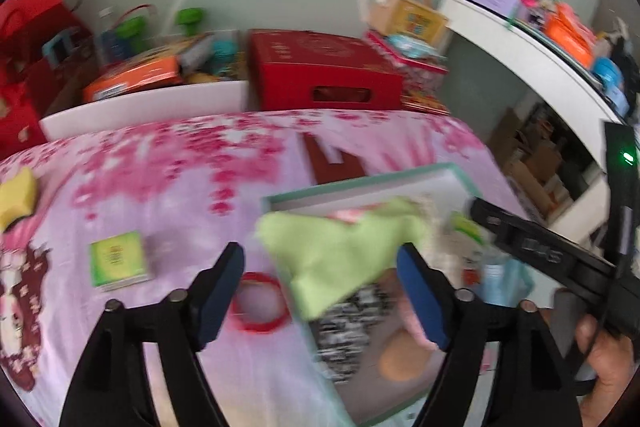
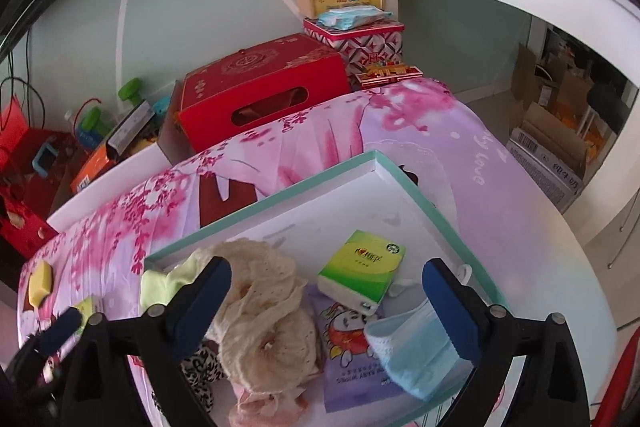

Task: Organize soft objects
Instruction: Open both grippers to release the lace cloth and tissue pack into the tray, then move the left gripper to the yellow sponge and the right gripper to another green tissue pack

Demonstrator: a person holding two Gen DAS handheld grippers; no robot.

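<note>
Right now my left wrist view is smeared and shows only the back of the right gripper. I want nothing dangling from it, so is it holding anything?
Observer: No. The right gripper stands wide open and its pads press on nothing.
Operator: What lies under it?
Observer: A cream lace cloth is heaped in the tray, just inside the gripper's left finger.
Operator: Anything else in there?
Observer: A green tissue pack lies flat beside the lace.
Operator: And by the other finger?
Observer: A blue face mask lies in the tray's near corner, close against that finger. I cannot tell whether they touch.
</note>
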